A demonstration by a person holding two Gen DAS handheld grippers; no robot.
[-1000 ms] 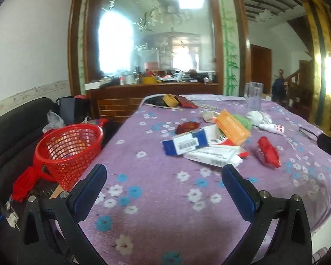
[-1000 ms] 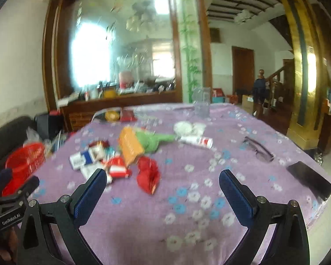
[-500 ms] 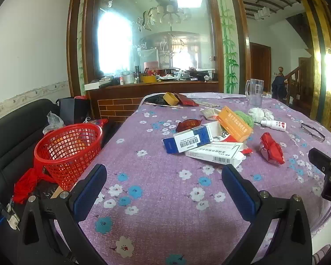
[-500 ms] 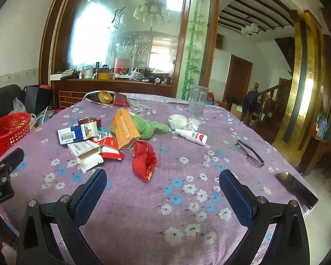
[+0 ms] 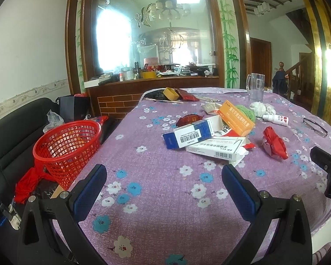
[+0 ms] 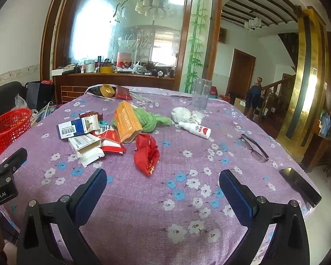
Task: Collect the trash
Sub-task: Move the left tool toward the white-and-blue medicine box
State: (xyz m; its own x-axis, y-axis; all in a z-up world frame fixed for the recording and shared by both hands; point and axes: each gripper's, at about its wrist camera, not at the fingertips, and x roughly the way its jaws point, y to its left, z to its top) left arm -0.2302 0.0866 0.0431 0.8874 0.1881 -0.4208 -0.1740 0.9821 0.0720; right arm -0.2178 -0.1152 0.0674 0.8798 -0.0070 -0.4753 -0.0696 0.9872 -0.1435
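A heap of trash lies mid-table on the purple flowered cloth point(image 5: 156, 201): a blue-and-white carton point(image 5: 188, 133), a white carton point(image 5: 217, 148), an orange box point(image 5: 236, 118), a crumpled red wrapper point(image 5: 273, 142) and a green cloth point(image 5: 245, 110). A red mesh basket point(image 5: 66, 150) stands left of the table on a black sofa. My left gripper point(image 5: 164, 181) hangs open over the near table edge, short of the cartons. My right gripper point(image 6: 163, 182) is open too, just in front of the red wrapper point(image 6: 146, 152); the orange box point(image 6: 126, 122) and cartons point(image 6: 77, 129) lie beyond.
A white spray bottle point(image 6: 195, 129), crumpled tissue point(image 6: 185, 114), a clear glass jug point(image 6: 200, 97), glasses point(image 6: 253, 148) and a black phone point(image 6: 300, 184) lie on the right half. A tape roll point(image 6: 107, 90) sits at the far edge. Behind stands a wooden counter point(image 5: 152, 84) with clutter.
Both views have steadied and sharpened after blur. The right gripper has drawn closer to the table and the red wrapper. Both stay open.
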